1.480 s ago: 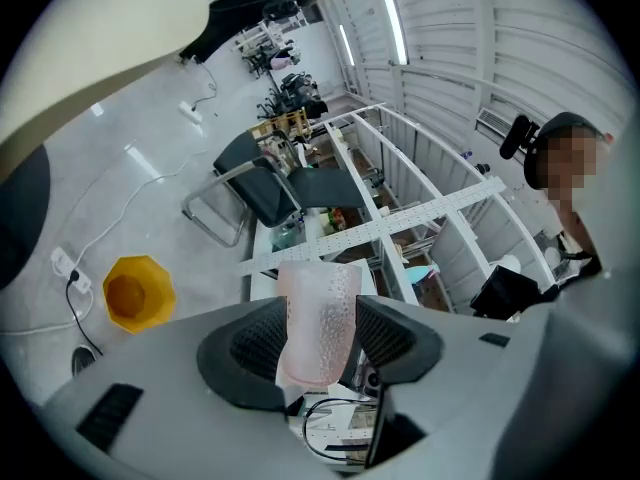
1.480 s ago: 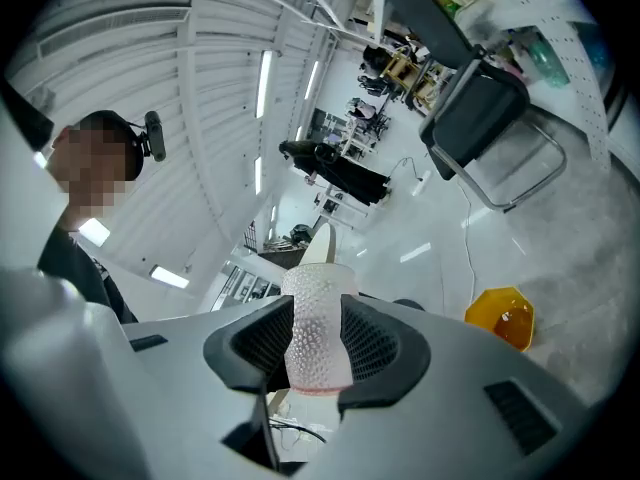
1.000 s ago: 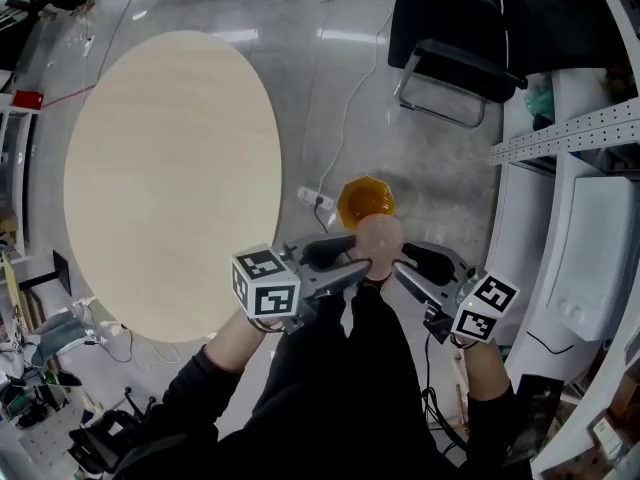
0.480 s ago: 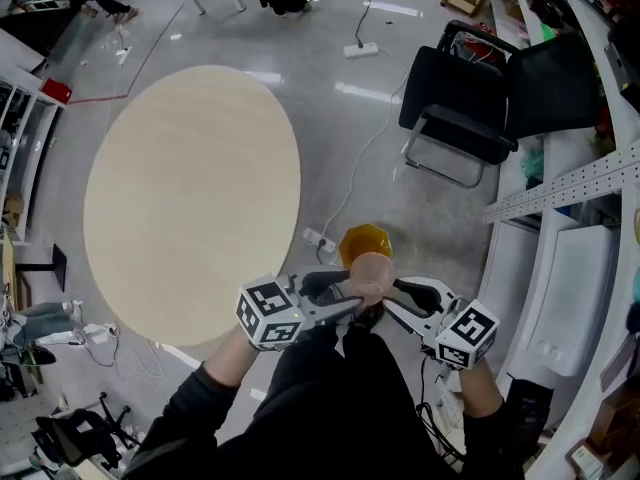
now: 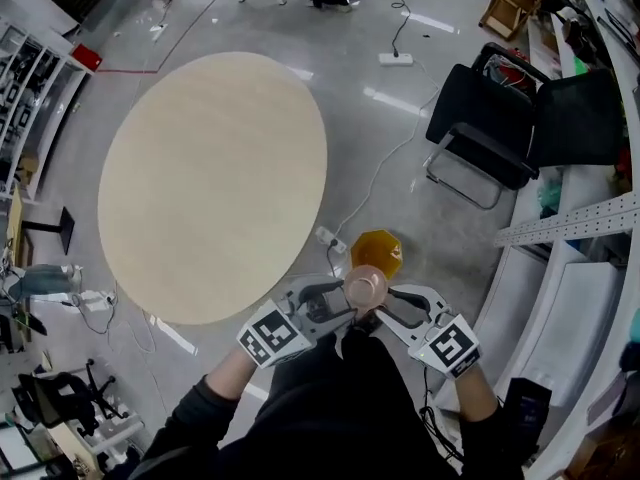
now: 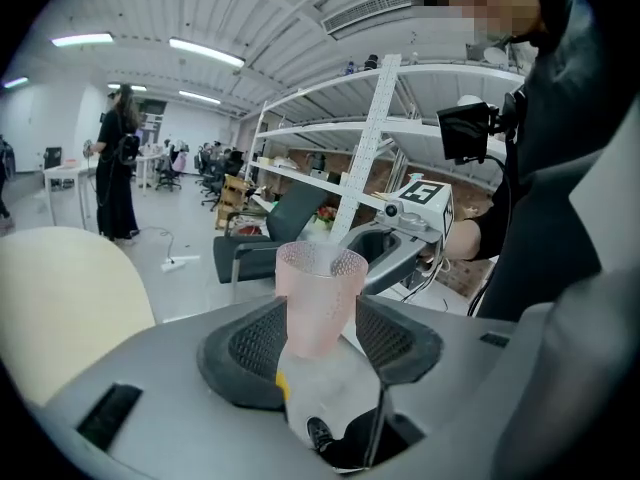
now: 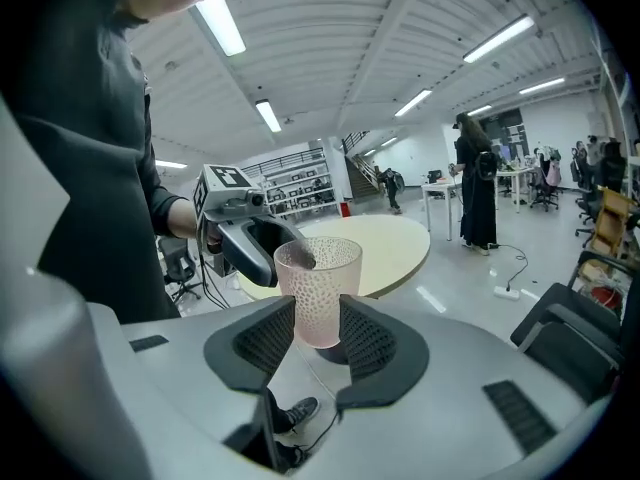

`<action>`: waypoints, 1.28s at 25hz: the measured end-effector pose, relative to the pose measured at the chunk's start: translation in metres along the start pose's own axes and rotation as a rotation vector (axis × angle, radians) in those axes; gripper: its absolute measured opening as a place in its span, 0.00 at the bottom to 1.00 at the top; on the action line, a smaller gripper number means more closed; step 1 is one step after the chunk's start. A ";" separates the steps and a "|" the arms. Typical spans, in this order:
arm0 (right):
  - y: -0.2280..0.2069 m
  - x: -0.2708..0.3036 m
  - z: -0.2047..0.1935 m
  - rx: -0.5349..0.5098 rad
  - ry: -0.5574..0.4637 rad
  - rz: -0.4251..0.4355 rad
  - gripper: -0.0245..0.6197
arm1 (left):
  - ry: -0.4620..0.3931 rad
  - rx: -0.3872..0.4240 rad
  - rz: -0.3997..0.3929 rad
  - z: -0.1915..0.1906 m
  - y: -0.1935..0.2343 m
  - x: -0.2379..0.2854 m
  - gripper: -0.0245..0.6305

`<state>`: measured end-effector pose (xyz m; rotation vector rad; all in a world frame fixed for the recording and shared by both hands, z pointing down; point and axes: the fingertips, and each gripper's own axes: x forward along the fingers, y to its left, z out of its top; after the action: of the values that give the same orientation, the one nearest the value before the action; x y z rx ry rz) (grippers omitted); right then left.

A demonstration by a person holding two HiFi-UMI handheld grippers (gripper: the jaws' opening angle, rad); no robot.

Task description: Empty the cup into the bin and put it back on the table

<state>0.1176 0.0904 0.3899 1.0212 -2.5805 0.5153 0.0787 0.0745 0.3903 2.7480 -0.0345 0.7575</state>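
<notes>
A pink, dimpled, see-through cup (image 5: 365,288) is held upright in front of the person's body, above the floor. My left gripper (image 5: 350,304) comes at it from the left and my right gripper (image 5: 381,304) from the right. In the left gripper view the cup (image 6: 318,298) stands between the pads of the left gripper (image 6: 320,343), which touch its lower sides. In the right gripper view the cup (image 7: 318,283) sits the same way in the right gripper (image 7: 318,333). Nothing shows inside the cup. The orange bin (image 5: 377,252) stands on the floor just beyond it. The round wooden table (image 5: 210,178) is to the left.
A power strip (image 5: 328,238) and its cable lie on the floor between the table and the bin. Black chairs (image 5: 480,128) stand at the back right. White shelving (image 5: 570,298) runs along the right. A person (image 7: 478,183) stands far off beyond the table.
Both grippers keep the cup between them. The head view has tilted up and away: the cup, grippers and bin sit lower in it, and more of the far floor shows.
</notes>
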 end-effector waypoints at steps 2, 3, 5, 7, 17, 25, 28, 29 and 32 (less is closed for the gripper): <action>0.006 0.012 0.001 -0.038 0.025 0.022 0.27 | -0.005 -0.007 0.038 -0.009 0.004 -0.010 0.39; 0.009 0.018 0.003 -0.057 0.035 0.032 0.27 | -0.009 -0.014 0.055 -0.013 0.006 -0.016 0.39; 0.015 0.031 0.008 -0.091 0.051 0.054 0.27 | -0.021 -0.027 0.088 -0.019 0.011 -0.028 0.39; 0.020 0.045 0.015 -0.127 0.065 0.073 0.27 | -0.032 -0.035 0.124 -0.024 0.019 -0.041 0.39; 0.065 0.144 0.054 -0.228 0.116 0.194 0.27 | -0.091 -0.084 0.292 -0.062 0.064 -0.138 0.39; 0.105 0.227 0.078 -0.264 0.170 0.264 0.27 | -0.139 -0.156 0.365 -0.103 0.102 -0.214 0.39; 0.120 0.257 0.081 -0.263 0.191 0.279 0.27 | -0.160 -0.164 0.390 -0.118 0.113 -0.242 0.39; 0.124 0.267 0.082 -0.275 0.203 0.278 0.27 | -0.168 -0.161 0.397 -0.122 0.117 -0.250 0.39; 0.132 0.295 0.083 -0.306 0.236 0.273 0.26 | -0.196 -0.153 0.419 -0.132 0.131 -0.272 0.39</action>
<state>-0.1931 -0.0301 0.4109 0.4807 -2.4932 0.2717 -0.2341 -0.0276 0.3967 2.6834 -0.6967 0.5492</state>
